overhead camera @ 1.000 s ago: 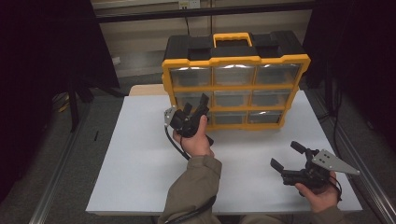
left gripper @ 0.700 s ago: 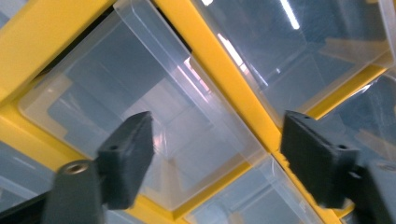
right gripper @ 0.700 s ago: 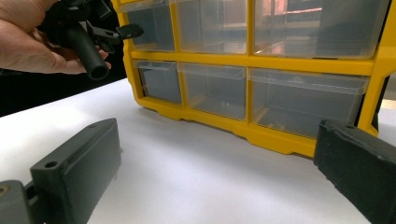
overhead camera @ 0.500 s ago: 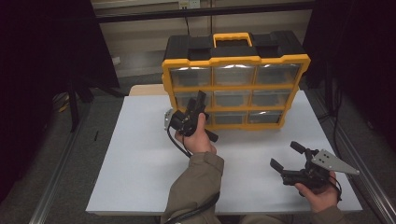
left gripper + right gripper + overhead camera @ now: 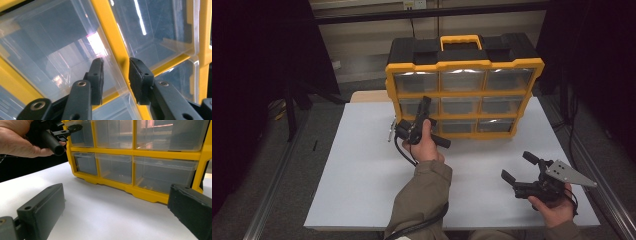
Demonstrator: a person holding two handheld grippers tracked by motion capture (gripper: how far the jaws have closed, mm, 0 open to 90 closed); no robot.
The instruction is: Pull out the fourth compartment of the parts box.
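Note:
A yellow-framed organiser (image 5: pixel 464 65) with clear drawers stands upright at the back of the white table (image 5: pixel 362 170). My left gripper (image 5: pixel 424 107) is up against the left drawer of its middle row (image 5: pixel 411 106). In the left gripper view its jaws (image 5: pixel 113 75) have just been closing, with the clear edge of a drawer (image 5: pixel 62 45) and a yellow divider (image 5: pixel 110 30) between them. A gap still shows beside the pads. My right gripper (image 5: pixel 518 166) rests open near the front right of the table, its jaws (image 5: pixel 117 215) wide apart and empty, facing the organiser (image 5: pixel 135 152).
The organiser has a black top with a yellow carry handle (image 5: pixel 461 40). The right gripper view also takes in the left hand (image 5: pixel 20 140) and its gripper (image 5: pixel 75 128) by the drawers. Dark floor and a metal rail (image 5: pixel 602 165) flank the table.
The left gripper's jaws have narrowed from wide open and now stand at the drawer front. The right hand has stayed in place.

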